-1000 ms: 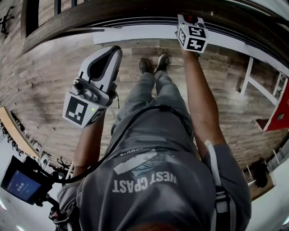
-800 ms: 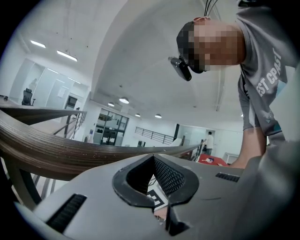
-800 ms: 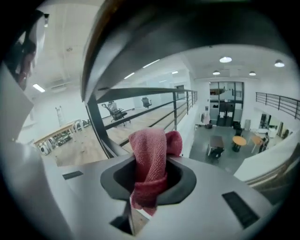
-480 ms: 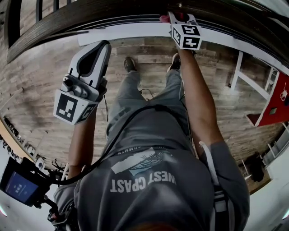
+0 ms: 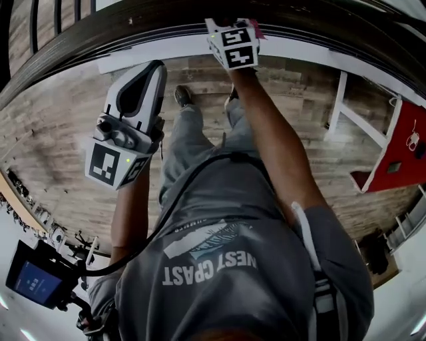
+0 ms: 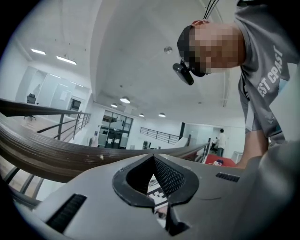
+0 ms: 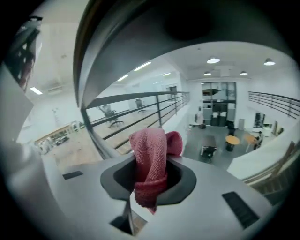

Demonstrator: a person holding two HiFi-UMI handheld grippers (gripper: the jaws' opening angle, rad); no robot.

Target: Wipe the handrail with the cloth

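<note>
The dark wooden handrail [image 5: 133, 26] curves across the top of the head view. My right gripper [image 5: 233, 41] is pressed up against it, shut on a red cloth [image 7: 150, 161] that bulges out between the jaws; a pink corner of the cloth [image 5: 255, 29] shows beside the marker cube. In the right gripper view the handrail [image 7: 140, 33] looms dark and close overhead. My left gripper [image 5: 152, 73] hangs below the rail at the left, shut and holding nothing. The left gripper view shows the handrail [image 6: 47, 154] running past behind the shut left gripper [image 6: 154, 185].
Wooden floor lies below, with the person's shoes [image 5: 182, 96] near the rail base. A white frame [image 5: 359, 120] and a red panel [image 5: 393, 160] stand at the right. A screen on a stand [image 5: 32, 278] sits at the lower left. Balusters [image 5: 60, 14] rise at the upper left.
My right gripper has slid left along the handrail with the cloth. The person has stepped leftward. The left gripper has stayed about where it was.
</note>
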